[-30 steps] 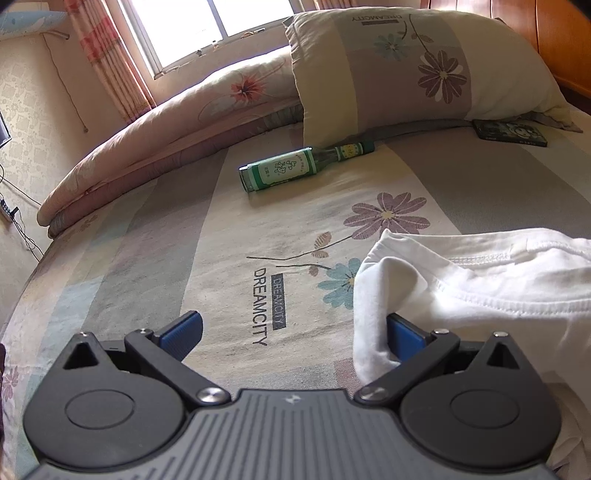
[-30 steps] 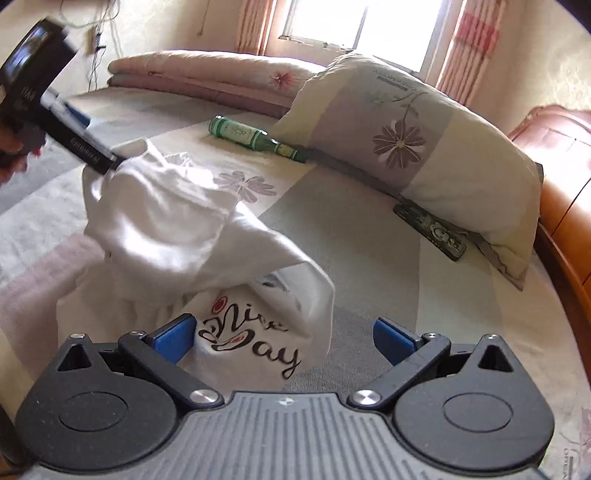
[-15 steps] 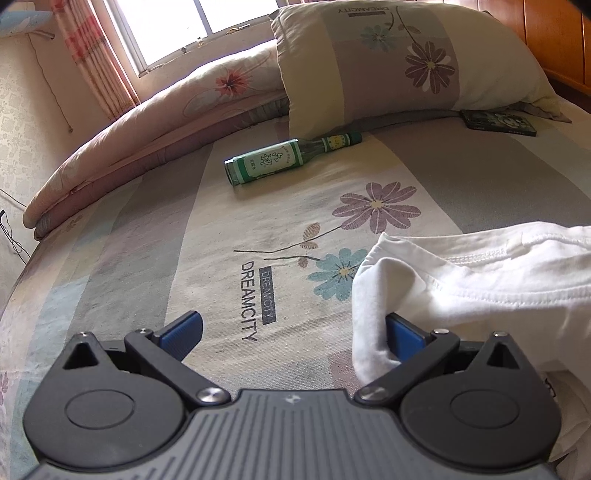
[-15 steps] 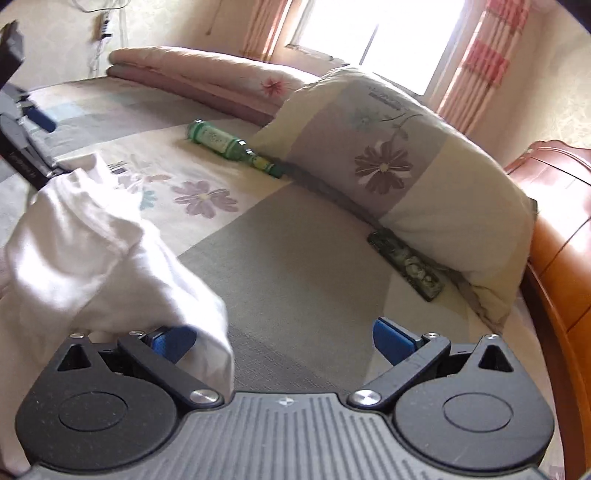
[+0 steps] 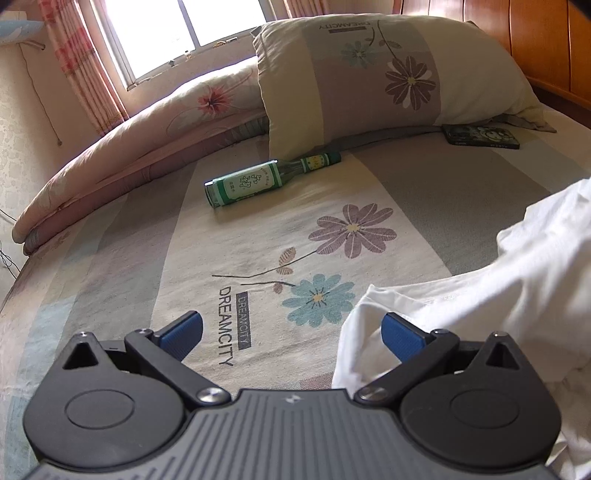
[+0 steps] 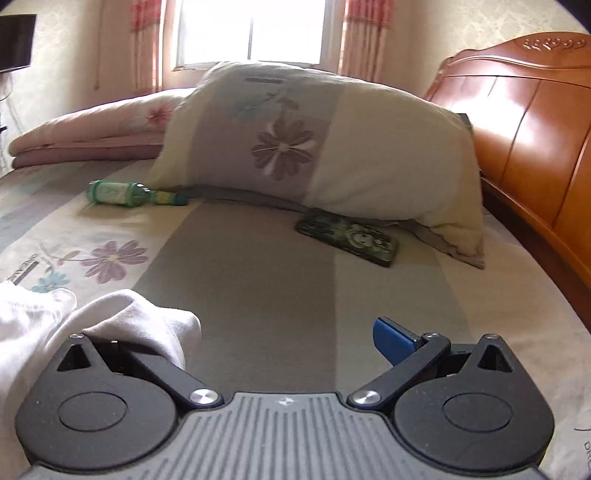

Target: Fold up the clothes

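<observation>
The shirt (image 5: 517, 280) is plain white cotton, bunched and rumpled, with a stitched hem showing along one edge in the right wrist view (image 6: 33, 314). No print shows on the parts in view. It lies in soft folds rather than flat — one lobe rises toward the right edge of the left wrist view, another sags low near the camera.

It lies on a bed (image 5: 110, 266) covered by a sheet in grey, cream and pale blue bands, printed with purple and blue flowers and the word DREAMCITY. A large pillow (image 5: 388, 77) in the same pattern leans at the head, with a rolled pink quilt (image 5: 147, 136) beside it under a bright window (image 5: 184, 26) hung with pink curtains. A green bottle (image 5: 258, 181) lies on its side just in front of the pillow, and a dark phone (image 6: 349, 236) rests near the pillow's other corner. An orange wooden headboard (image 6: 535, 122) runs along the right.

The left gripper (image 5: 291, 332) is spread wide and holds nothing; the shirt's edge drapes around its right finger (image 5: 400, 334), while its left finger stands over bare sheet. The right gripper (image 6: 277, 332) is also wide apart — cloth covers its left finger completely, and its right finger (image 6: 391, 338) stands clear over the grey band. The shirt thus lies between the two grippers, touching the inner finger of each.
</observation>
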Demonstrator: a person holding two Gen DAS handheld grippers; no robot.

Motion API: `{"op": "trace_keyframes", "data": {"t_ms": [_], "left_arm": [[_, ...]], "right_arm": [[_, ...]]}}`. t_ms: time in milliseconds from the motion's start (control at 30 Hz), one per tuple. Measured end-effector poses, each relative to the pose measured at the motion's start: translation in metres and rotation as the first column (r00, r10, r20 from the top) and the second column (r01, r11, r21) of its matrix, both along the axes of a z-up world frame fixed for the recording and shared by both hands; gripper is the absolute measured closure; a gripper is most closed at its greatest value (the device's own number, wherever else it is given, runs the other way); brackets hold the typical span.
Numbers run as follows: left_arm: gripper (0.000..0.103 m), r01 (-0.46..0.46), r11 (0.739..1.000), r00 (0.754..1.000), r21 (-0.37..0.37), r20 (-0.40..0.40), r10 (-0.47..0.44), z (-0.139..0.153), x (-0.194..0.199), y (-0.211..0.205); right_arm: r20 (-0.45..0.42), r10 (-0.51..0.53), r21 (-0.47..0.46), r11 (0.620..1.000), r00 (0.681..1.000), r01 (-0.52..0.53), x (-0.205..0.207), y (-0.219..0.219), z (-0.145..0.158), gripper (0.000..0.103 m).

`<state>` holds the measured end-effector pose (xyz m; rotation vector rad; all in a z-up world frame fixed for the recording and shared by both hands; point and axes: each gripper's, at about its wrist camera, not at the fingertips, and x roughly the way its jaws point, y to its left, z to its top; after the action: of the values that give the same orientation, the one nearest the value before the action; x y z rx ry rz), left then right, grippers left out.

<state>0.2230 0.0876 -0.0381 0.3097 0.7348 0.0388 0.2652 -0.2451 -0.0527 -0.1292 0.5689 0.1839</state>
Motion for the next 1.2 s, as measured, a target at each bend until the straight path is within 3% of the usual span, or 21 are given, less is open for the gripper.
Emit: {"op": "trace_keyframes", "data": {"t_ms": [233, 400, 500, 567, 633, 667, 800, 867, 1033, 1200], "left_arm": [[0.001, 0.008, 0.999, 1.000, -0.035, -0.004, -0.008, 0.003, 0.000, -0.001], [0.001, 0.039, 0.999, 0.999, -0.036, 0.000, -0.039, 0.005, 0.001, -0.009], [0.001, 0.053, 0.998, 0.999, -0.042, -0.003, -0.053, 0.004, 0.002, -0.013], [0.001, 0.056, 0.997, 0.998, -0.045, -0.007, -0.056, 0.002, 0.003, -0.015], [0.001, 0.058, 0.997, 0.998, -0.055, -0.013, -0.059, 0.001, 0.003, -0.016], [0.001, 0.060, 0.996, 0.998, -0.059, -0.016, -0.061, 0.001, 0.003, -0.017], [0.001, 0.075, 0.995, 0.997, -0.059, -0.025, -0.076, 0.000, -0.001, -0.022], [0.001, 0.084, 0.995, 0.996, -0.062, -0.027, -0.086, 0.002, -0.004, -0.025], [0.001, 0.109, 0.992, 0.993, -0.068, -0.039, -0.111, 0.007, -0.020, -0.034], [0.001, 0.142, 0.986, 0.987, -0.083, -0.063, -0.147, 0.009, -0.040, -0.048]], "right_arm": [[-0.078, -0.142, -0.091, 0.987, 0.987, 0.134, 0.047, -0.038, -0.018, 0.000], [-0.180, -0.232, -0.134, 0.969, 0.956, 0.210, 0.088, -0.077, -0.029, 0.000], [-0.208, -0.299, -0.142, 0.951, 0.931, 0.273, 0.111, -0.102, -0.029, 0.000], [-0.253, -0.360, -0.136, 0.932, 0.898, 0.336, 0.130, -0.126, -0.030, 0.000], [-0.366, -0.359, -0.082, 0.932, 0.859, 0.354, 0.146, -0.145, -0.035, 0.000], [-0.382, -0.352, -0.070, 0.933, 0.855, 0.352, 0.146, -0.149, -0.036, 0.000], [-0.351, -0.335, -0.153, 0.942, 0.874, 0.300, 0.132, -0.140, -0.036, 0.000], [-0.360, -0.319, -0.144, 0.947, 0.877, 0.286, 0.121, -0.139, -0.030, 0.000], [-0.380, -0.183, -0.019, 0.982, 0.907, 0.190, 0.073, -0.130, -0.001, 0.000], [-0.387, -0.027, 0.105, 0.992, 0.922, 0.072, 0.005, -0.109, 0.020, 0.000]]}}
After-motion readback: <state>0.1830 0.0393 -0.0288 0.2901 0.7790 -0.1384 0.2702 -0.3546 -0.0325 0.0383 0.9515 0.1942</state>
